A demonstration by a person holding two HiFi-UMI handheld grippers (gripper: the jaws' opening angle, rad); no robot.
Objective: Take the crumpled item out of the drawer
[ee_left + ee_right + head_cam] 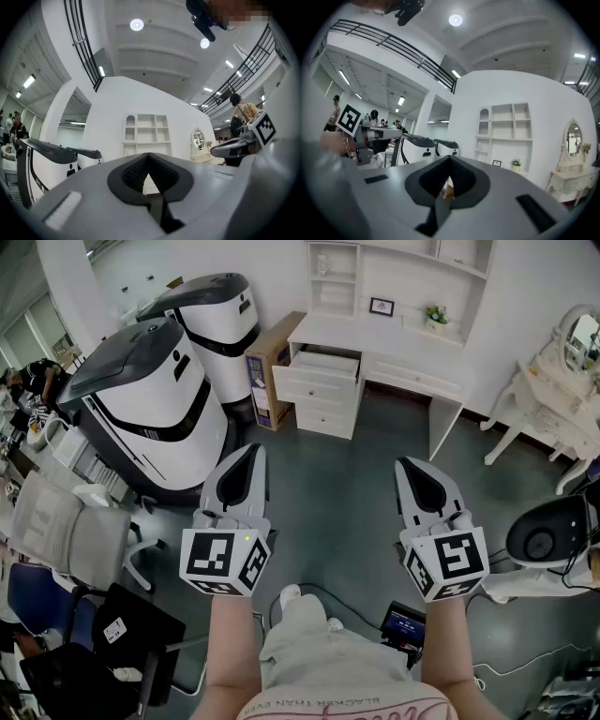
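Above grey floor (342, 488), left claw (253, 452) and right claw (405, 465) (both marker-tagged) sit closed.

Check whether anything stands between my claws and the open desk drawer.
Nothing visible: only floor lies between the left claw, the right claw and the open drawer. The crumpled item itself isn't visible.

1. the drawer (317, 382) is seen as the white top drawer in the left pedestal of a white table (394, 338) that stands against the far wall.
2. it is pulled out toward the room and left open, while the lower drawers (325, 418) beneath it are shut.
3. its inside is shown small and from above; what lies in it cannot be made out.
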